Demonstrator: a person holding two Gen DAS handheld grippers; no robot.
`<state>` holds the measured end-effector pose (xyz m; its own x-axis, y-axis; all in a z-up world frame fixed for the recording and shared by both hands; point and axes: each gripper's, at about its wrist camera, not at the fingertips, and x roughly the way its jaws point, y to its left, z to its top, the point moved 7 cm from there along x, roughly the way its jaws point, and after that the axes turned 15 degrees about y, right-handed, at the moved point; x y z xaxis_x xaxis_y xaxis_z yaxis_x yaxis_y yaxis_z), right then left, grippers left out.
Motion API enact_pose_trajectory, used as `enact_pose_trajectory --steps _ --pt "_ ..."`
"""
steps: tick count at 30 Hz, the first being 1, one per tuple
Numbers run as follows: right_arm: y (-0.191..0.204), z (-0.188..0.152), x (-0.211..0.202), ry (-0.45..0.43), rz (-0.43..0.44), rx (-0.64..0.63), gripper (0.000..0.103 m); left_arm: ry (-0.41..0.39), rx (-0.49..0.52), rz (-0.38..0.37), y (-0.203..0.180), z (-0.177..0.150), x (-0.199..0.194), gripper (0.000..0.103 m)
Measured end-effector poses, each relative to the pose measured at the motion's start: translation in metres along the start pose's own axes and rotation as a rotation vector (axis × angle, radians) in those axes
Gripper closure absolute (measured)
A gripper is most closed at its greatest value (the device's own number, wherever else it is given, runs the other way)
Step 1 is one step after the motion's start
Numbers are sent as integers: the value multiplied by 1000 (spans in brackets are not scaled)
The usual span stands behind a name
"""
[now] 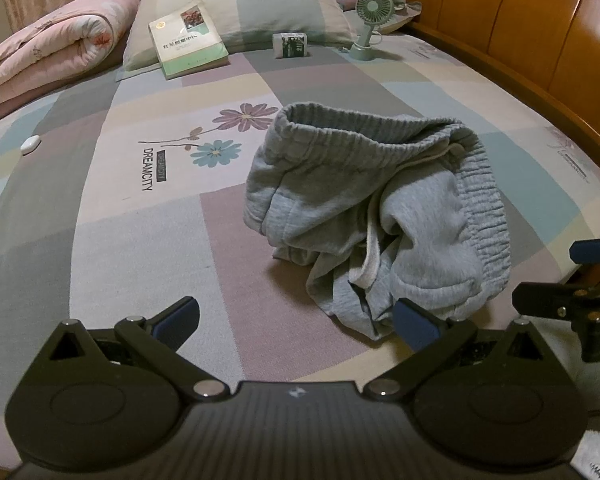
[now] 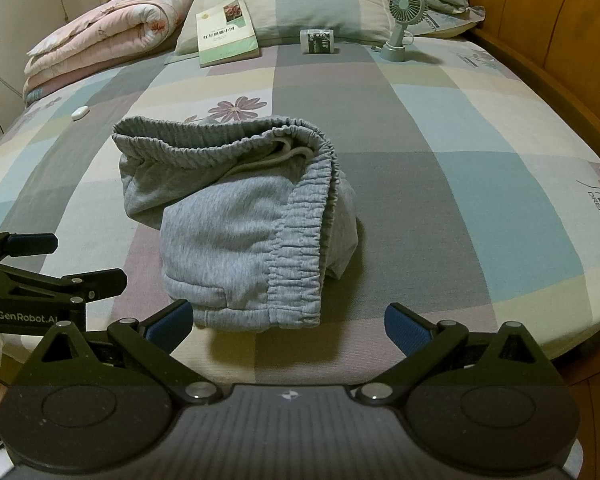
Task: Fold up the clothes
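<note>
Grey sweatpants (image 1: 364, 216) lie in a loose, crumpled heap on the bed (image 1: 140, 240), on its patchwork sheet of pastel squares, near the foot edge closest to the cameras. Their ribbed elastic waistband (image 2: 300, 216) is turned outward and curls around the top and right side of the heap, and a pale drawstring (image 1: 370, 248) trails down through the folds. The left tongs (image 1: 296, 320) hover low over the sheet just in front of the heap, released, with the blue pads spread wide and nothing between them; the right-hand pad sits just beside the lowest fold of grey cloth, though contact cannot be told. The right tongs (image 2: 288, 322) are likewise released and empty, held in front of the near hem of the sweatpants, with the heap lying between and beyond the spread fingers. Each pair of tongs shows at the edge of the other's view, side by side. At the far end of the bed a pillow (image 2: 324, 4) in the same pattern carries a leaning book (image 2: 226, 28), with a small dark packet (image 2: 318, 41) and a green handheld fan (image 2: 402, 16) standing on its base just in front. A rolled pink quilt (image 1: 48, 44) lies on the far left, a small white object (image 1: 31, 144) rests on the sheet, and a wooden headboard (image 1: 520, 32) curves along the right side.
</note>
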<state>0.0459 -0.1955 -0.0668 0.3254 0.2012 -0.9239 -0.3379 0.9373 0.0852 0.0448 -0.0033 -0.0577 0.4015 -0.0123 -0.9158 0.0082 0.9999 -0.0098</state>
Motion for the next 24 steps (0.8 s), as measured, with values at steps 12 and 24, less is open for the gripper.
enact_pose_trajectory --steps 12,24 --pt "1 0 0 0 1 2 0 -3 2 -3 0 1 0 1" --pt "1 1 2 1 8 8 0 -3 -2 -6 0 3 2 1"
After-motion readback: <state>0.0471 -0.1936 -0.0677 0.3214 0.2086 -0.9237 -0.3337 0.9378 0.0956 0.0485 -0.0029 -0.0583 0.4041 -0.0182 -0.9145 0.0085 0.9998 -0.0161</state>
